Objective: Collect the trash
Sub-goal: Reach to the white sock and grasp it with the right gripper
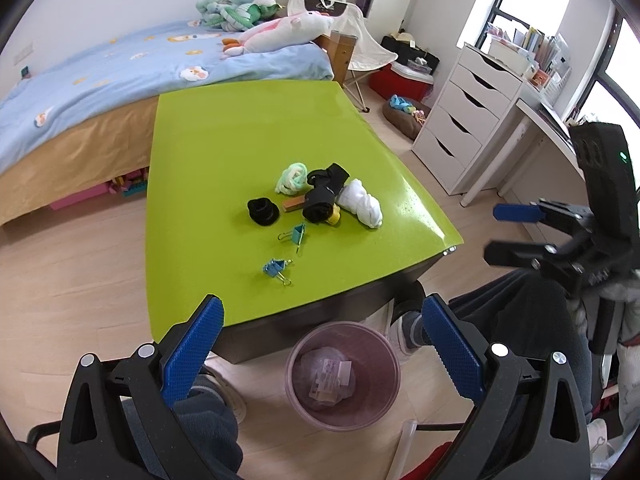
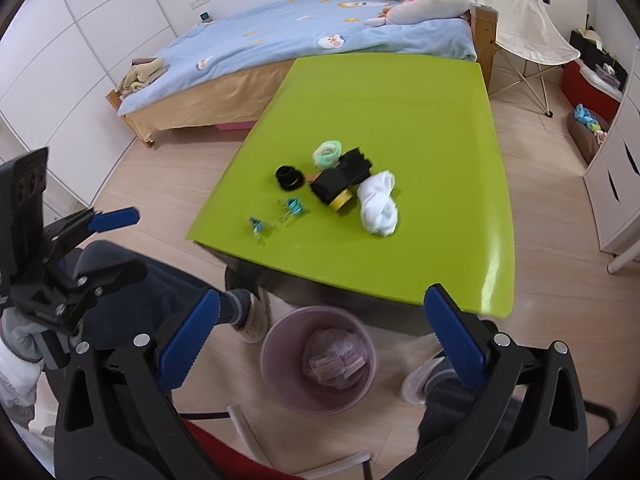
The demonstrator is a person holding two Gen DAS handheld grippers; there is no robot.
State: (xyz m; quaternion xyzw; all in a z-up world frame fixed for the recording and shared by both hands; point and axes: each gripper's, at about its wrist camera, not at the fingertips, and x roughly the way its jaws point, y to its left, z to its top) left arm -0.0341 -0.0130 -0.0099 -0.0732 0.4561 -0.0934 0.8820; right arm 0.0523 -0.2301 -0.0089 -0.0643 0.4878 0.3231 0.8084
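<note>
table: lime green table (image 1: 248,128) next to a bed, with a little heap of stuff sitting roughly mid-table, a bit toward the near edge

bin: pinkish trash bin (image 1: 343,376) on the floor, tucked just under the table's near edge, between the person's feet. There's already some crumpled clear wrapper with a label in it

heap: mint green scrunchie (image 1: 291,178), black hair tie (image 1: 263,211), rolled black cloth (image 1: 322,196) lying over a yellow tape roll (image 1: 334,216), white sock bundle (image 1: 360,202), and some small brown block I can't make out

clips: two teal binder clips (image 1: 294,234) nearer the near edge, apart from the heap

left hand-held gripper: left hand-held gripper (image 1: 320,356) spread wide, nothing between the blue pads, hanging over the bin

right hand-held gripper: right hand-held gripper (image 2: 320,340) jaws as wide as they go, nothing in them, also right above the bin

step: my guess is this is the moment right after a drop, both sets of jaws free and parked over the bin

next: honestly not obvious what on the table counts as trash, most of it looks like keepers. Whichever is picked, it means reaching back up over the near edge, and the clips are small and flat so they'd need a careful pinch
</note>
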